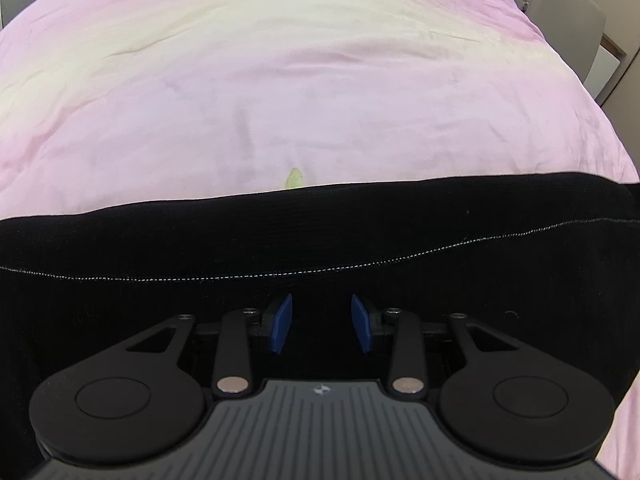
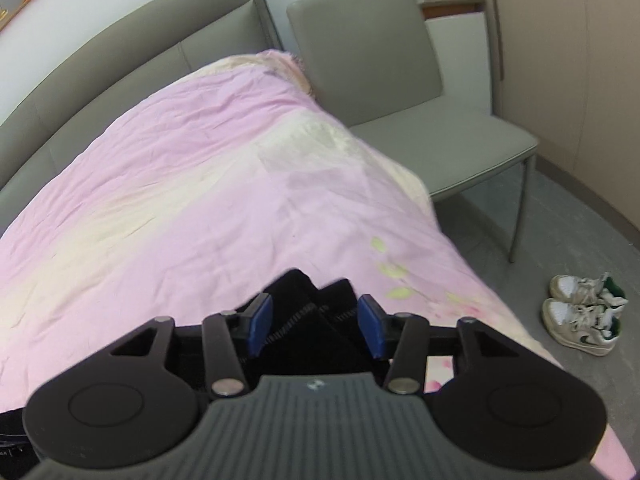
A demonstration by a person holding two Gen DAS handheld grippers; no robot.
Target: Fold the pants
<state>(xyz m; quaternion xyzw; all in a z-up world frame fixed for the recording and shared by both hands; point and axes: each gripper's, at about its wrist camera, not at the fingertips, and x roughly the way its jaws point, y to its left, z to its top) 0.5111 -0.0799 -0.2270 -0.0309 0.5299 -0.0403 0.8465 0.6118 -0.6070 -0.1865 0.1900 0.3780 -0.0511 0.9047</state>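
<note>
**Both grippers open over the black pants: a thin pinch or a snagged quilt could spoil the fold**

The pink quilt (image 1: pixel 280 80) covers the bed and carries the black pants (image 1: pixel 320 248), which lie flat across the near edge in my left view, a white-stitched seam (image 1: pixel 360 266) running along them. My left gripper (image 1: pixel 322 322) hangs over the dark cloth with its blue pads (image 1: pixel 282 322) spread apart and nothing between them. My right gripper (image 2: pixel 316 322) is likewise parted, a bunched end of the pants (image 2: pixel 308 308) sitting between the pads but not pinched, as far as I can judge.

Risks as I see them: closing on one layer only, so the rest slides away; or catching the quilt with the pants and dragging it.

Only the right view shows the grey chair (image 2: pixel 384 80), the headboard (image 2: pixel 140 68), and the white sneakers (image 2: pixel 580 312) on the floor. Only the left shows the pants' long flat span.
</note>
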